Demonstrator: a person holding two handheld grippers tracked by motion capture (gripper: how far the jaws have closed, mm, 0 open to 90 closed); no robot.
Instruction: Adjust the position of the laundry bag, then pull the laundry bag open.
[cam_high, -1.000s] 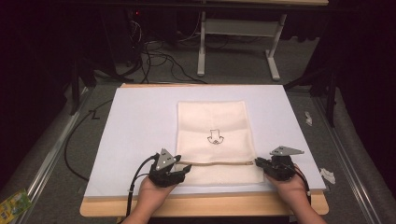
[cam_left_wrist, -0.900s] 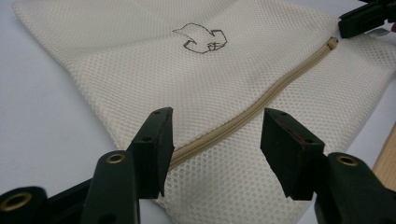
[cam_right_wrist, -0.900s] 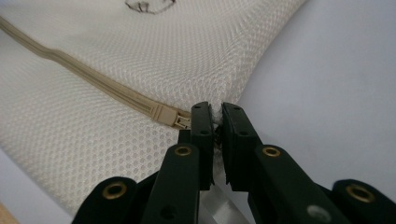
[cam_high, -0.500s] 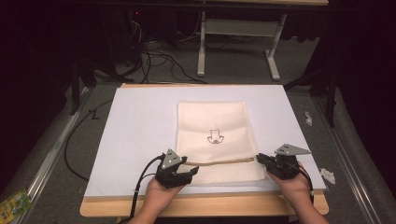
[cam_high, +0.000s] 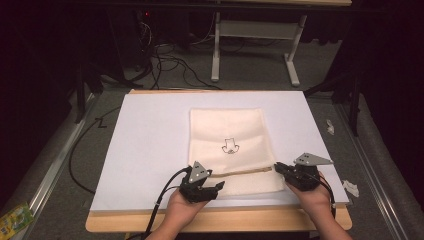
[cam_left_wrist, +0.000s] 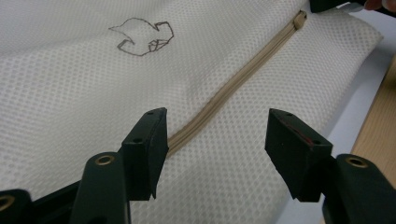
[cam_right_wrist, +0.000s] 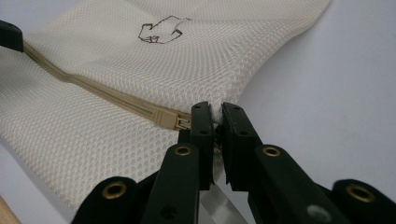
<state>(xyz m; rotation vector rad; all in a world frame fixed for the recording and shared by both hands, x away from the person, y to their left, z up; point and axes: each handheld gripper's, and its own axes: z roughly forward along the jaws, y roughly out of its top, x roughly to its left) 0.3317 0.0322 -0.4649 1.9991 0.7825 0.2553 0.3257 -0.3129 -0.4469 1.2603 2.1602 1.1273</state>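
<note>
Pouch (cam_high: 231, 148): mesh, flat on bench sheet (cam_high: 150, 150), between both tools.
Zipper (cam_left_wrist: 233, 81): closed along its visible length; opening, if intended, not begun.
Right tool (cam_right_wrist: 214, 122): clamped on pouch edge beside slider (cam_right_wrist: 170, 119).
Left tool (cam_left_wrist: 212, 135): jaws apart, straddling zipper.
Obstacles: none near; cables (cam_high: 165, 55) beyond bench.

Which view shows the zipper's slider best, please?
The right gripper view: the slider sits large and sharp beside the shut right tongs, which pinch the bag. The left gripper view shows it small and far off; in the high view it cannot be made out.
</note>
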